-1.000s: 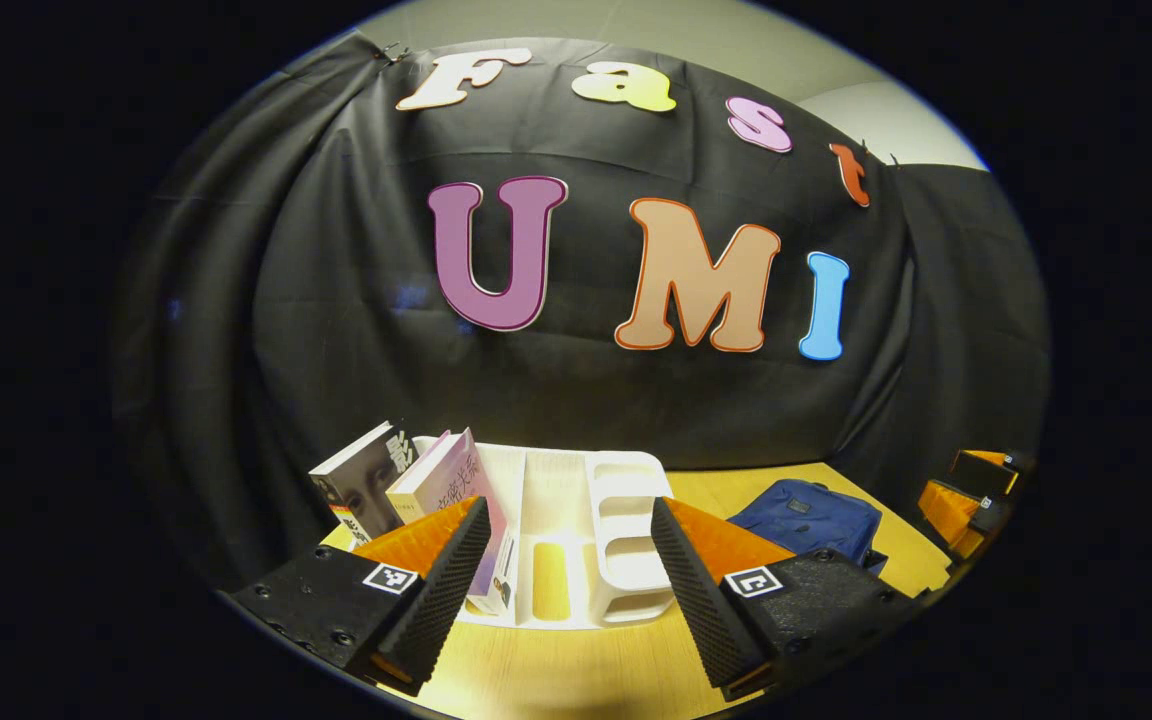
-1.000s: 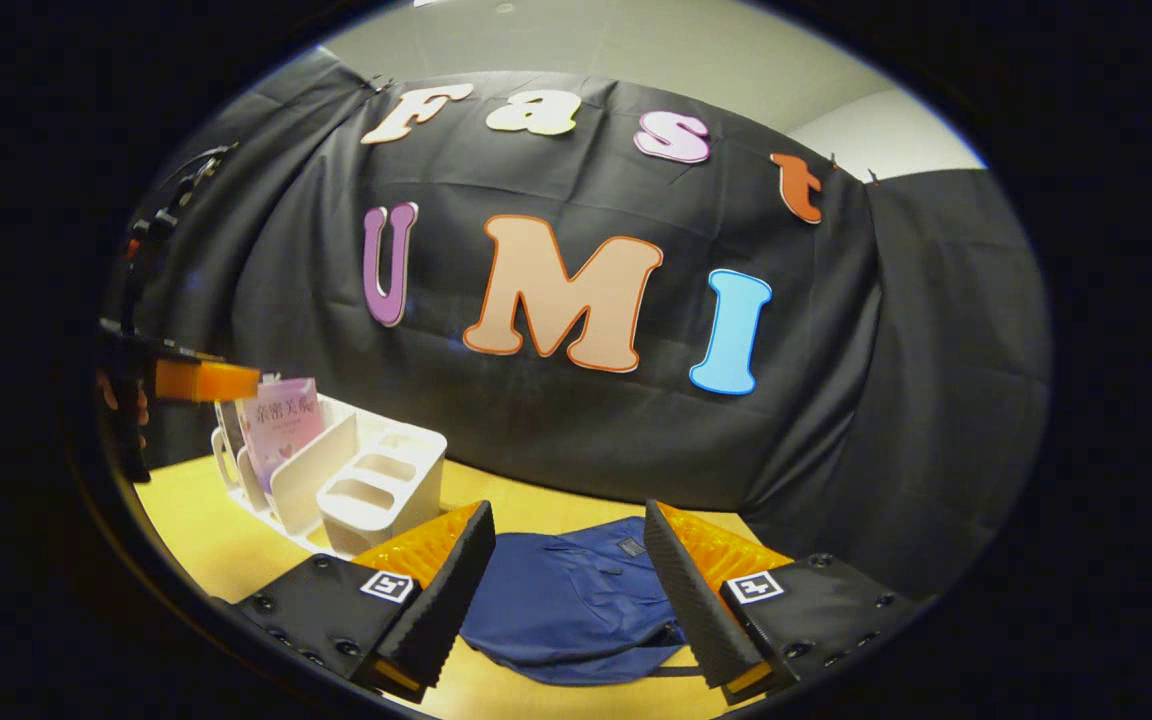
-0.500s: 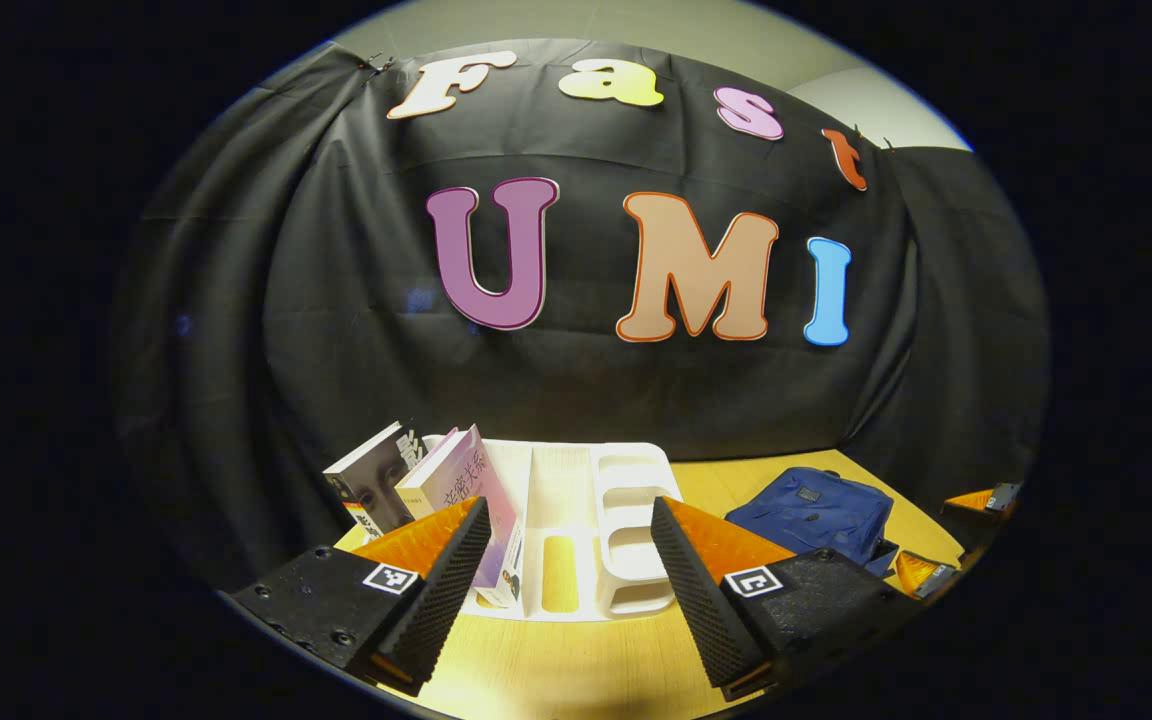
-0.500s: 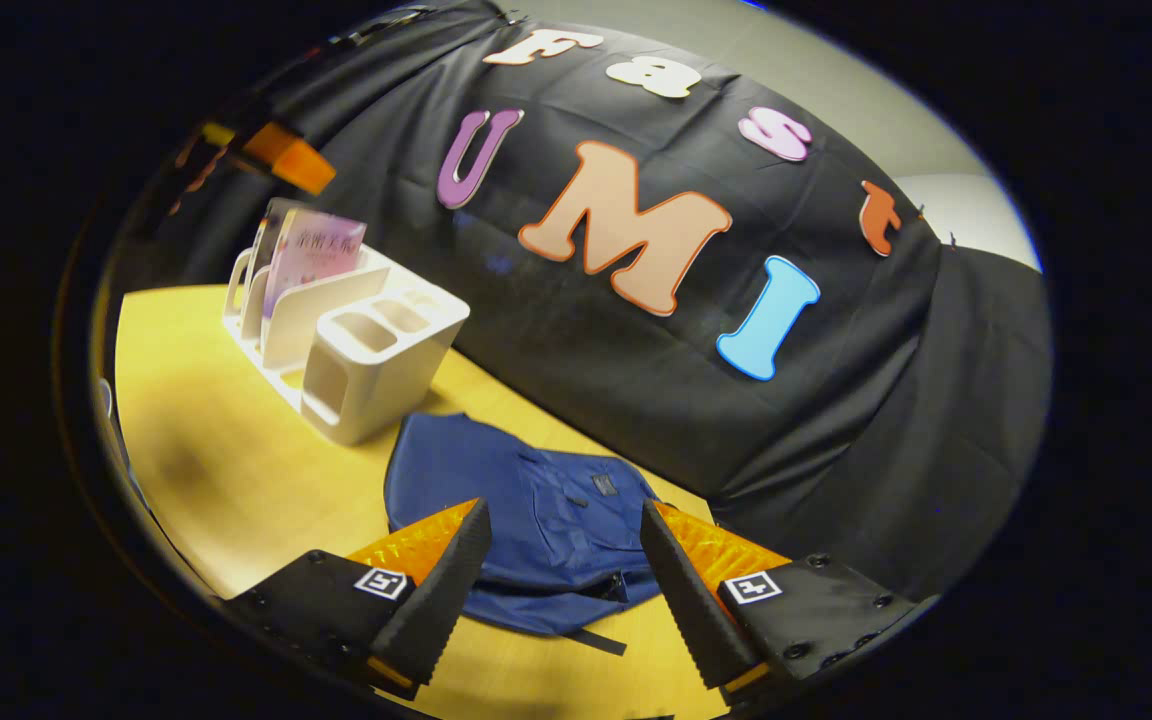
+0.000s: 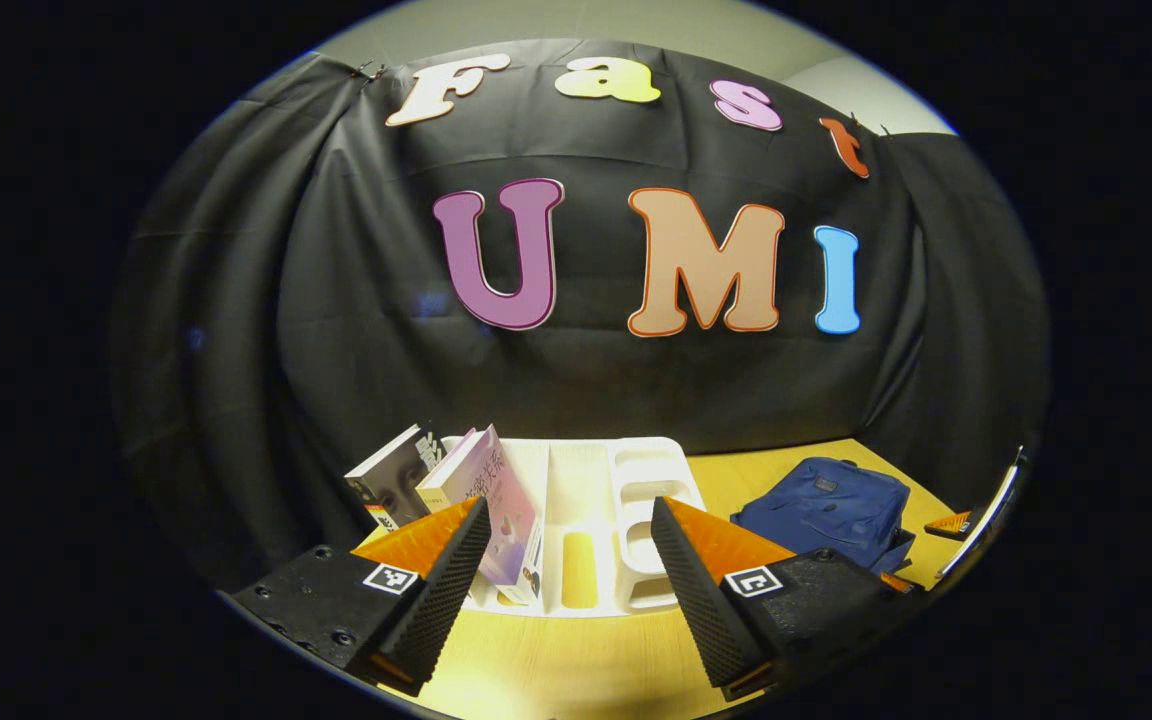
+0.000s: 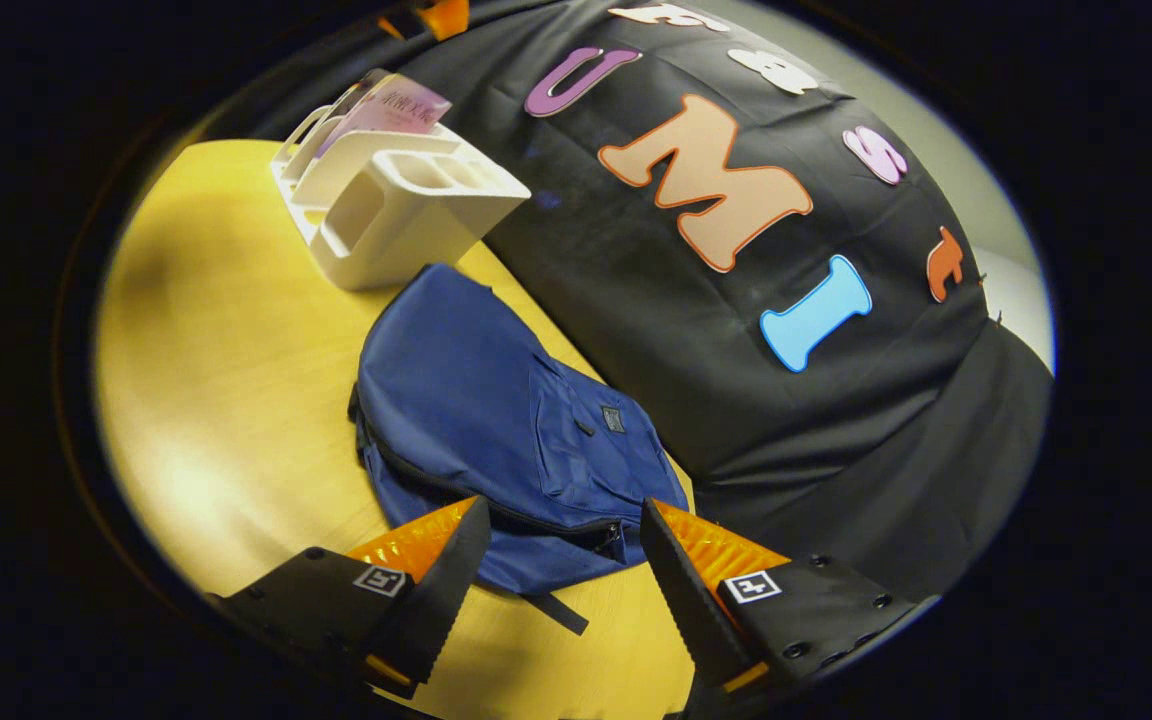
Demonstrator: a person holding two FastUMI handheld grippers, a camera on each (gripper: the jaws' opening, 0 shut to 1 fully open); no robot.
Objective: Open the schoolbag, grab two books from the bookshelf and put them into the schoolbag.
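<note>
Having swung down and tilted over half a second, right gripper [image 6: 561, 580] now hanging spread wide above the near end of the blue schoolbag [image 6: 506, 430], fingers apart and gripping nothing, zipper line and a dark strap lying between them. In the left gripper view, the bookshelf having slid slightly rightward against a second ago. Schoolbag lying flat and zipped shut on the yellow counter [image 6: 226, 400], along the back edge against the black cloth wall [image 6: 836, 450], just beside the white bookshelf [image 6: 406, 200]. Bookshelf standing toward the counter's far left corner in the right gripper view, pink-covered book [image 6: 391, 105] leaning in one of its slots.

In the left gripper view, left gripper [image 5: 571, 590] hovering released before the bookshelf [image 5: 596, 520], fingers wide apart and clasping nothing. Two books standing tilted in the shelf's left slots: a dark-covered book [image 5: 391, 485] outermost, the pink-covered book [image 5: 496, 490] just beside it, nearer the middle. Remaining slots and the cup-like compartments at the right end standing without books. Schoolbag [image 5: 826, 510] resting to the right of the shelf, near the back edge, apart from the left gripper. A sliver of the right gripper [image 5: 951, 523] peeking in at the counter's right edge beyond the schoolbag.
</note>
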